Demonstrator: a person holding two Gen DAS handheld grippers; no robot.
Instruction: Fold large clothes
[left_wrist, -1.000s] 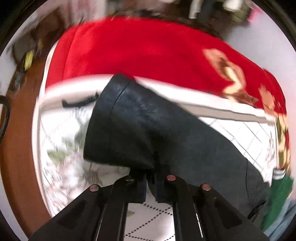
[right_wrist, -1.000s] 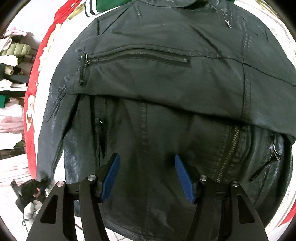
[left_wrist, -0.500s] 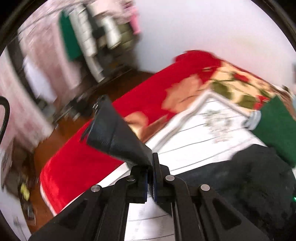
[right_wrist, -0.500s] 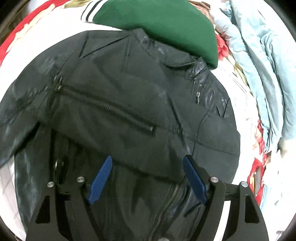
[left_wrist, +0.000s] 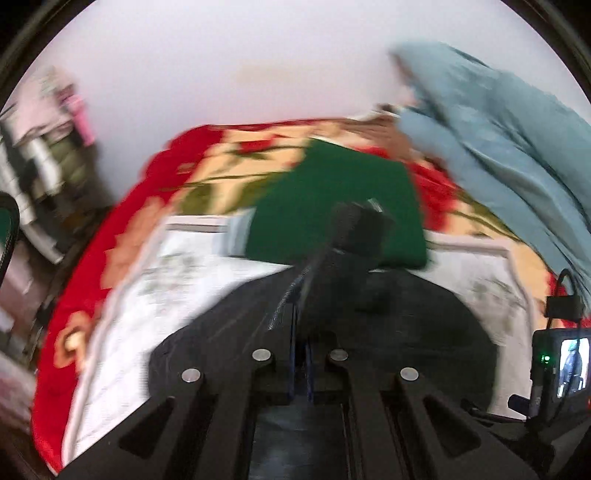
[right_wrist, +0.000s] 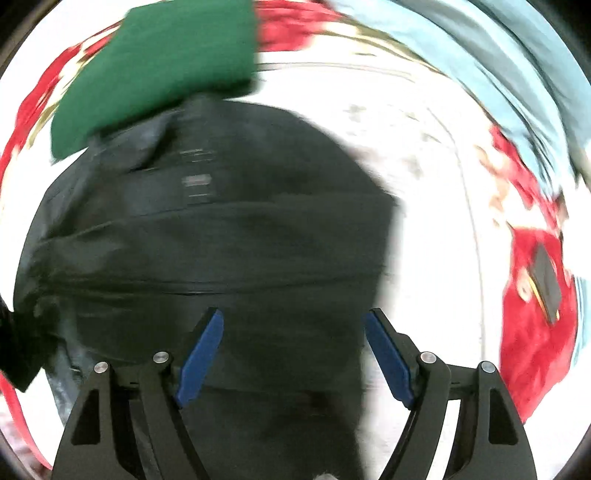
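A black leather jacket (right_wrist: 207, 236) lies on a white patterned sheet (right_wrist: 424, 155) on the bed; it also shows in the left wrist view (left_wrist: 424, 332). My left gripper (left_wrist: 301, 332) is shut on the jacket's sleeve (left_wrist: 347, 251), which stands up from the jaws over the jacket body. My right gripper (right_wrist: 293, 350) is open and empty, its blue pads (right_wrist: 201, 354) spread just above the jacket's lower part. Both views are motion-blurred.
A folded green garment (left_wrist: 332, 206) lies at the jacket's far edge, also in the right wrist view (right_wrist: 159, 66). A light blue garment (left_wrist: 498, 140) is heaped at the right. A red floral blanket (left_wrist: 122, 229) covers the bed. A small screen device (left_wrist: 565, 365) sits at right.
My left gripper has swung the held sleeve from the bed's left side across and over the jacket body. My right gripper has shifted right over the jacket, still open.
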